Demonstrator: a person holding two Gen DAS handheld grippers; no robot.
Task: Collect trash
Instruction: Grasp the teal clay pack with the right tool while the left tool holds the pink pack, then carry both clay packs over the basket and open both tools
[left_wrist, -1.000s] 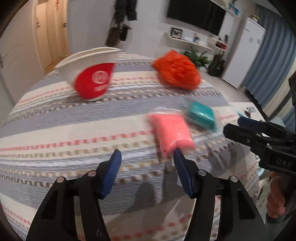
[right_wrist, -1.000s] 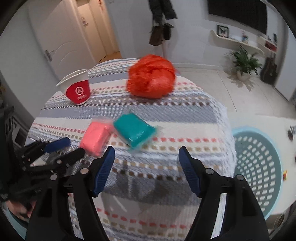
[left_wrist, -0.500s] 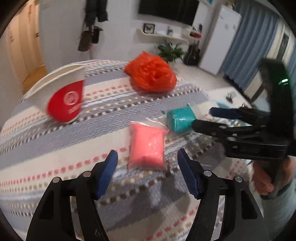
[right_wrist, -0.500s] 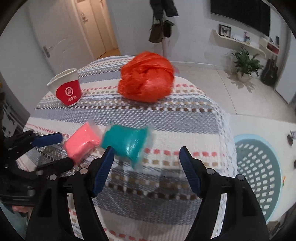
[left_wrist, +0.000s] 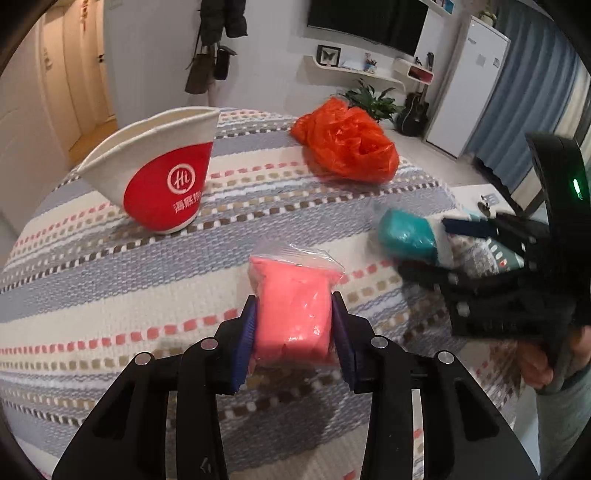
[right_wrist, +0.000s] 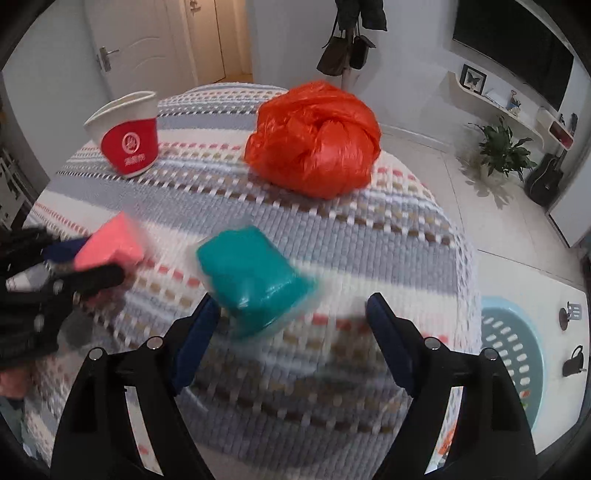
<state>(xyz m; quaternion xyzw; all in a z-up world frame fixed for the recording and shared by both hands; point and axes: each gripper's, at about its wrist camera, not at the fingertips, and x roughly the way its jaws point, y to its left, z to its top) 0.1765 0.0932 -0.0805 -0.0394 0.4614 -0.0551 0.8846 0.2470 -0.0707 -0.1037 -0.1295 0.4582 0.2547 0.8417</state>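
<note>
A pink packet (left_wrist: 291, 302) in clear wrap lies on the striped tablecloth (left_wrist: 110, 277). My left gripper (left_wrist: 294, 317) is closing on it, both blue pads against its sides. To its right lies a teal packet (left_wrist: 404, 232), and my right gripper (right_wrist: 290, 304) straddles the near end of the teal packet (right_wrist: 255, 273) with its jaws opening and the pads clear of it. In the right wrist view the left gripper (right_wrist: 88, 262) shows at the left edge on the pink packet (right_wrist: 110, 247). In the left wrist view the right gripper (left_wrist: 432, 245) shows at the right.
A red and white paper cup (left_wrist: 162, 173) stands at the back left of the table. A crumpled orange plastic bag (right_wrist: 314, 136) sits at the back. A light blue basket (right_wrist: 517, 354) stands on the floor by the table's right edge.
My left gripper has slid forward around the pink packet and closed on it. My right gripper has come closer and lower over the teal packet, and its jaws stand wider.
</note>
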